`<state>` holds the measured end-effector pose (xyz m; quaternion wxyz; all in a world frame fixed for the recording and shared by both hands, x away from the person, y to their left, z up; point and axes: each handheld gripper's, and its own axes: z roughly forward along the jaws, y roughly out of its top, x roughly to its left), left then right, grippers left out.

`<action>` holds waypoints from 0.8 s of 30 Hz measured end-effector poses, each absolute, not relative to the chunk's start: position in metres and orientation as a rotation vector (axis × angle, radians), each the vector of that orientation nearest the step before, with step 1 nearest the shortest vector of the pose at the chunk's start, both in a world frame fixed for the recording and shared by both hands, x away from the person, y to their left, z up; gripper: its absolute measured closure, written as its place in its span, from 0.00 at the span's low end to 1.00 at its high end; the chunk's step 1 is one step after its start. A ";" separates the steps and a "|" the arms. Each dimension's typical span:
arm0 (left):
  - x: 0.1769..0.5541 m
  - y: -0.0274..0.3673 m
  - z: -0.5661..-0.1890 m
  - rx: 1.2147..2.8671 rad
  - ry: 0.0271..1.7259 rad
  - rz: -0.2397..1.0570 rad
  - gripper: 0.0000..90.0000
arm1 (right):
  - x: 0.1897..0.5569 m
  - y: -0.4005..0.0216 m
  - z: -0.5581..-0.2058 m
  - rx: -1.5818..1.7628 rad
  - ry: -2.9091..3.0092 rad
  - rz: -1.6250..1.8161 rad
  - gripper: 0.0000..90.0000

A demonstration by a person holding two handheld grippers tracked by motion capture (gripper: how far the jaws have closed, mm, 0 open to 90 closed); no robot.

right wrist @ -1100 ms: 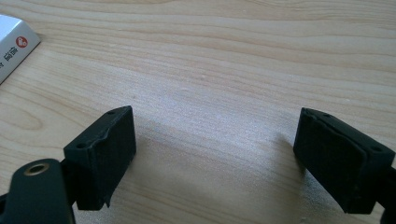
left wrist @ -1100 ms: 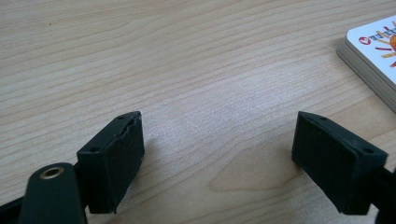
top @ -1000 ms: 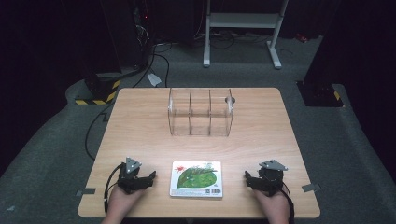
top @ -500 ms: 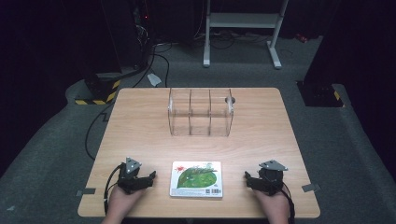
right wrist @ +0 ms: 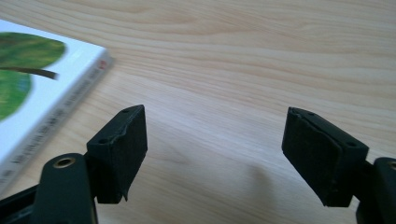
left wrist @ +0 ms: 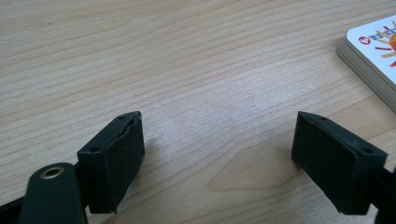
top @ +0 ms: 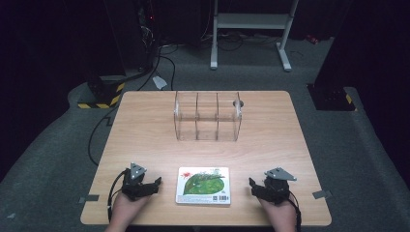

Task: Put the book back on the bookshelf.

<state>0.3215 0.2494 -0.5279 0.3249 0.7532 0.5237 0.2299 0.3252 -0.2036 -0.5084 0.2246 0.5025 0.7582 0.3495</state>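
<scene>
While both stand wide, right hand-held gripper (top: 255, 185) has just been closing, empty.

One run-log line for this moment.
left gripper: open, empty | right gripper: open, empty, jaws just closing slightly | white green-leaf picture book: flat between them, untouched

One book (top: 203, 185), one clear divider rack (top: 207, 116), perhaps three-slotted.
</scene>
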 end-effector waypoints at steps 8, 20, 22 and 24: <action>0.322 0.247 -0.526 1.984 1.389 0.604 0.19 | 0.313 -0.173 -0.504 1.328 2.143 1.051 0.25; 0.310 0.214 -0.514 2.014 1.264 0.591 0.20 | 0.298 -0.134 -0.505 1.248 2.250 1.099 0.26; 0.309 0.209 -0.513 2.010 1.245 0.571 0.20 | 0.297 -0.130 -0.507 1.236 2.272 1.093 0.26; 0.306 0.200 -0.511 1.995 1.222 0.519 0.21 | 0.297 -0.126 -0.509 1.242 2.293 1.100 0.26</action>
